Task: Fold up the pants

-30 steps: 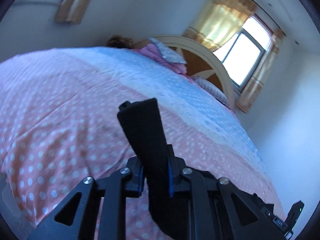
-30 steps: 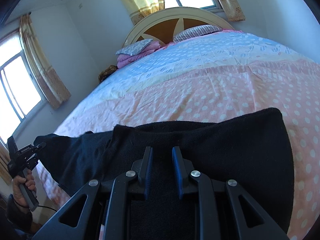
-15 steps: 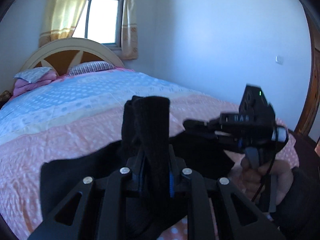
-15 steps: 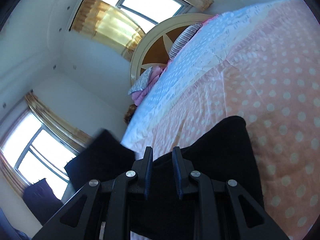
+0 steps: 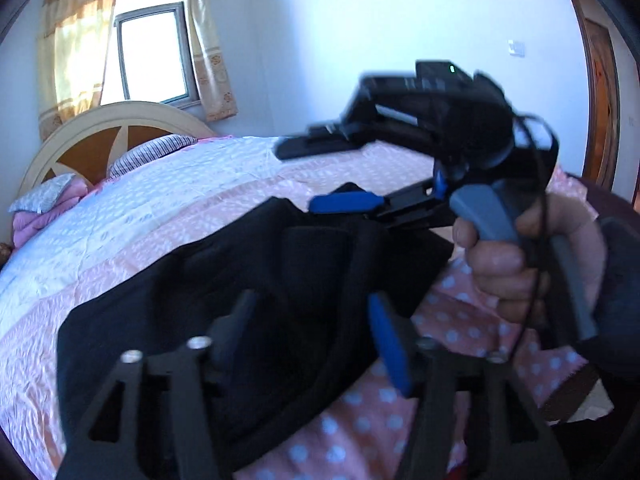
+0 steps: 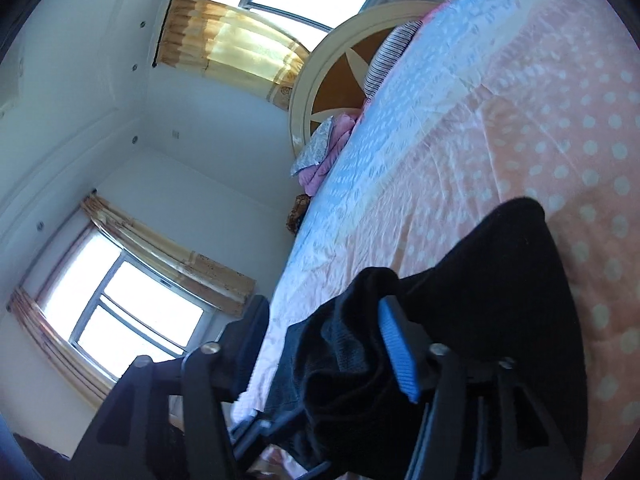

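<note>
Across the bed (image 5: pixel 132 220), which fills most of both views, lies a quilt of pink with white dots near the foot and pale blue toward the headboard (image 5: pixel 100 136); a striped pillow (image 5: pixel 152 152) and a small stack of folded pink and grey bedding (image 5: pixel 44 204) sit against that headboard. Curtained windows (image 6: pixel 132 320) light the room from two walls, and a wooden door frame (image 5: pixel 600 100) shows at the far right of the left wrist view.

On the pink part of the quilt, near the foot of the bed, rest the black pants (image 5: pixel 200 304), doubled over on themselves with the free end bunched toward the person's hands. The cloth looks thick, soft and limp, light enough to lift by a pinch but sure to sag and slide out of line; on the smooth quilt it may drag rather than stay put. The best hold would likely be at the corners of the folded edge or the waistband, one in each tool, so the layers stay square.

Both tools have just been opening. The left gripper (image 5: pixel 316 344) stands with its jaws spread above the fabric, no pad pressing it. The right gripper (image 6: pixel 324 340), held in the person's right hand (image 5: pixel 516 256), also has its jaws released; a hump of cloth sits between them and touches the blue pad without being clamped.
</note>
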Demonstrator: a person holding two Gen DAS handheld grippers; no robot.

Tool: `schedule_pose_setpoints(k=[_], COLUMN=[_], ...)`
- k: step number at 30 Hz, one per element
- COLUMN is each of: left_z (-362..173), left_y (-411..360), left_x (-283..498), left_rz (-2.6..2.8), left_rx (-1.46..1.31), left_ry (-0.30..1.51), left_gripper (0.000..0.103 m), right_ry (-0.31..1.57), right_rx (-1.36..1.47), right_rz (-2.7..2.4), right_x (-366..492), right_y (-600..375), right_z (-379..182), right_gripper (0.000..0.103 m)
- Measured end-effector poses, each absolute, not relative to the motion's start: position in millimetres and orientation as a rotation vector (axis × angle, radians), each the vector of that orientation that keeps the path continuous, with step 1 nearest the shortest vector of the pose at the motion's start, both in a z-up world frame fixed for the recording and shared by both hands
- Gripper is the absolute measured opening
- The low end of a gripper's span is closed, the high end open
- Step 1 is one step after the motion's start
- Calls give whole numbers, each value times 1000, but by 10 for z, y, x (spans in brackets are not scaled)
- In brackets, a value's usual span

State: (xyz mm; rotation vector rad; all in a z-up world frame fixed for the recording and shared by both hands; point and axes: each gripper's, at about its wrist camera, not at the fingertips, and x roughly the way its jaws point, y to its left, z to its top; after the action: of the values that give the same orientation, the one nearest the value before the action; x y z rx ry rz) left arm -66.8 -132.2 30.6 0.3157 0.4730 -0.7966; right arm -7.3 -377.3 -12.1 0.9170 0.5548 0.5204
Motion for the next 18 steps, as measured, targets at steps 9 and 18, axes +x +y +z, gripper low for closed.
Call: schedule_pose_setpoints(k=[9, 18], left_z=[556, 354], left_y=[-294, -206], left_x=[-303, -101], left_rz=[-562, -457], left_rx=[27, -33], left_ry=[567, 685], left_gripper=[71, 71], right_ry=[654, 722], right_rx=[562, 293], right_rz=[318, 284], right_x=[-79, -171], right_y=[-3388, -3016], right_z=[-27, -59], right_gripper=[61, 44])
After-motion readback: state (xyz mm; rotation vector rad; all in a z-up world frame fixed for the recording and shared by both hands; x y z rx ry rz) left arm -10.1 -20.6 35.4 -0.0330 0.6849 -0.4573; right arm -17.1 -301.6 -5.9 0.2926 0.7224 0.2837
